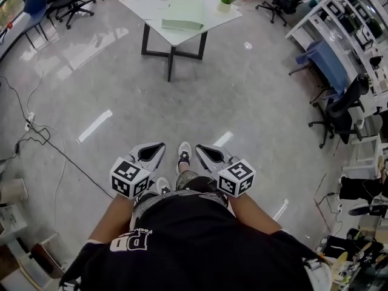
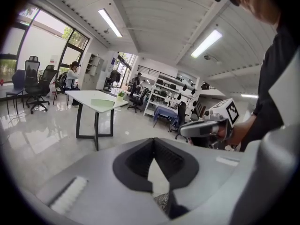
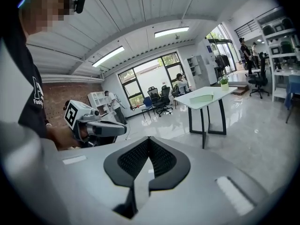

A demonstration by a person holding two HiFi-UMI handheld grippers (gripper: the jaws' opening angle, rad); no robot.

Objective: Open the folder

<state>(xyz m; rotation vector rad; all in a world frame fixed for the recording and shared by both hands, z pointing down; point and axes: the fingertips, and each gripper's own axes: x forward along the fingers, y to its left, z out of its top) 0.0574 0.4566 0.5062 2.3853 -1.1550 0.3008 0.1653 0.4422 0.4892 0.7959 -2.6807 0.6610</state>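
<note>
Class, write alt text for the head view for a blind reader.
A standing person holds the left gripper and right gripper, both shut, at waist height; the green folder lies closed on a white table far ahead.

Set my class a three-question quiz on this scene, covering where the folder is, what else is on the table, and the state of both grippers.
1. True or false: the green folder lies on the white table, touched by neither the left gripper nor the right gripper.
2. Which thing shares the table with the folder? A) a small potted plant B) a laptop C) a mug
3. Fill in: both grippers' jaws are ___, with nothing between them.
Key: 1 true; 2 A; 3 shut.
</note>
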